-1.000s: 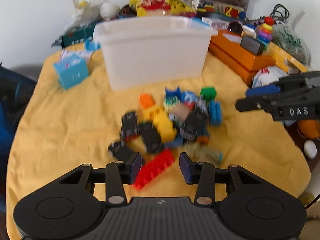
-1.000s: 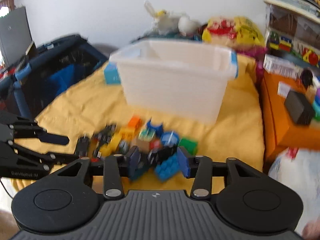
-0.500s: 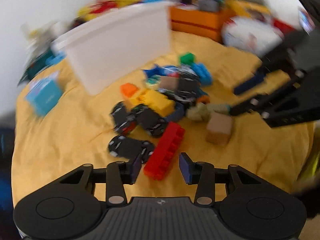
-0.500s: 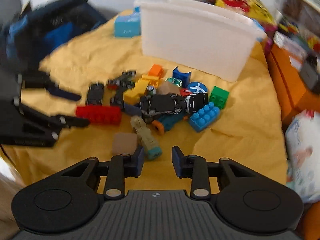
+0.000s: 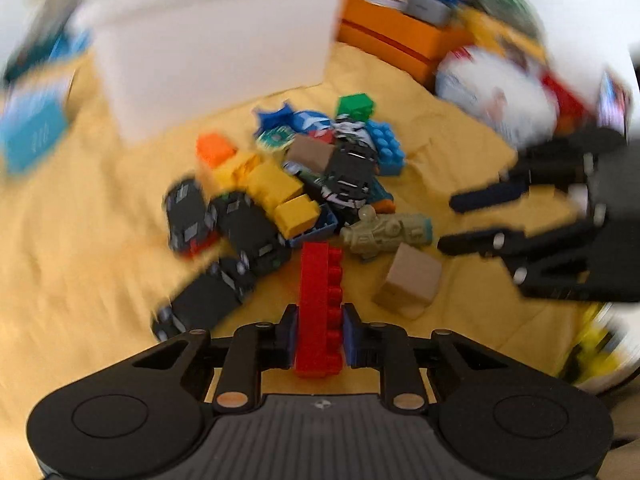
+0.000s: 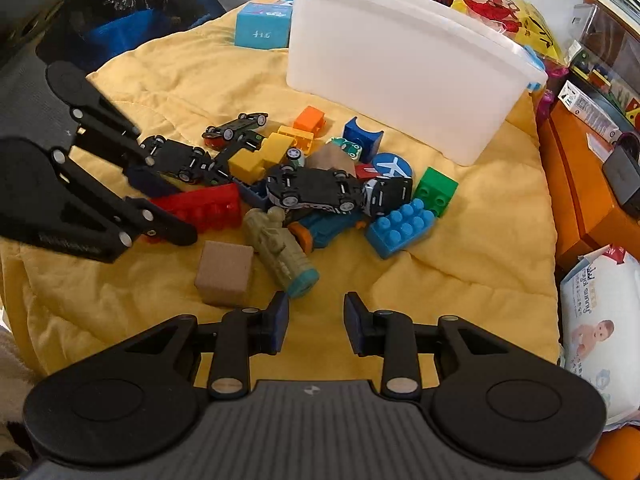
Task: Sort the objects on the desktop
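A pile of toy bricks and black toy cars (image 6: 316, 190) lies on a yellow blanket (image 6: 460, 264) in front of a white plastic bin (image 6: 400, 64). My left gripper (image 5: 319, 334) is shut on the near end of a long red brick (image 5: 320, 300), which also shows in the right wrist view (image 6: 200, 208) between the left gripper's fingers. My right gripper (image 6: 316, 320) is open and empty, just short of an olive toy figure (image 6: 280, 248) and a tan cube (image 6: 225, 267). In the left wrist view the right gripper (image 5: 476, 216) hovers to the right of the pile.
A blue box (image 6: 262, 26) stands left of the bin. Orange boxes (image 6: 588, 184) and a wet-wipe pack (image 6: 600, 320) line the right edge. A dark blue bag (image 6: 120, 28) sits beyond the blanket at far left. A blue brick (image 6: 400, 226) and a green brick (image 6: 436, 190) lie on the pile's right.
My left gripper moved forward and closed on the red brick's near end. My right gripper drew back and lower, toward the olive figure, and stayed open.
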`<state>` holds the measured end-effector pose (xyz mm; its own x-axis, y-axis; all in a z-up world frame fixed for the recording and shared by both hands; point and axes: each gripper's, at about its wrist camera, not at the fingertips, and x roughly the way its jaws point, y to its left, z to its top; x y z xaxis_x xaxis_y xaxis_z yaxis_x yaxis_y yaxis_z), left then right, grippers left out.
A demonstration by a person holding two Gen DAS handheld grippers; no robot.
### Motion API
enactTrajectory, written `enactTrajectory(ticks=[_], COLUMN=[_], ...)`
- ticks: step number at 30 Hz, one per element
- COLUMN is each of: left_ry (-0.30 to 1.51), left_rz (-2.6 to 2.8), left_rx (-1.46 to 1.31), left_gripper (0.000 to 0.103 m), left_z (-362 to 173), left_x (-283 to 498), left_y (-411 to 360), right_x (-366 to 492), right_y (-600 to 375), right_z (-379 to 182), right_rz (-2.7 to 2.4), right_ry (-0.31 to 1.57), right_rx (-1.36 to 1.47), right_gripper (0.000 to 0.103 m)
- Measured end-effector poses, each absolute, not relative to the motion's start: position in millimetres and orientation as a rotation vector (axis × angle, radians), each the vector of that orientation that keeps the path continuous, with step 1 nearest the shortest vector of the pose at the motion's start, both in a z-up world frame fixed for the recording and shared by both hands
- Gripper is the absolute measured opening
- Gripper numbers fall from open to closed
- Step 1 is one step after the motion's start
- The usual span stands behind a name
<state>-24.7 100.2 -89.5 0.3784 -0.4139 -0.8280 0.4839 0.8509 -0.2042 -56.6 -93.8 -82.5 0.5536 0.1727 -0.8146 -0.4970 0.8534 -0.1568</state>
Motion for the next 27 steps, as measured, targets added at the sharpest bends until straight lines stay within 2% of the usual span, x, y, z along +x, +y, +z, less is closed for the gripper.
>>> enactTrajectory(ticks=[5, 9, 10, 12, 13, 27], left_ry=[1.178, 1.176, 1.158, 1.105, 1.074, 0.973], left_rz=[-0.577, -0.514, -0.490, -0.439, -0.421, -0.388], left_rx=[-0.367, -0.487, -0.468, -0.358, -0.299, 0.020], left_gripper=[0.025, 0.026, 0.028, 0.041, 0.042, 0.043], left_z=[-103.7, -113.7, -110.7, -99.7, -93.5, -78.1], left_x=[-31.4, -42.2, -44.5, -49.9, -53.9, -83.9], left_y=[126.1, 132.0, 131.3, 126.0, 122.1, 96.6], right_x=[-57.3, -56.4, -55.7, -54.1, -53.6, -54.0], right_y=[-105.7, -113.0, -114.4, -117.0, -118.4, -123.4], right_z=[-81.3, -81.7, -81.7, -81.2, -80.9, -80.6], right_rz=[0.435, 0.464, 0.471, 0.478, 0.480, 0.473], right_ry=[0.906, 0.908, 0.909, 0.907, 0.907, 0.922], right_rx=[-0.355, -0.345, -0.348, -0.348, -0.343, -0.301], right_gripper=[0.034, 0.034, 0.034, 0.034, 0.034, 0.038])
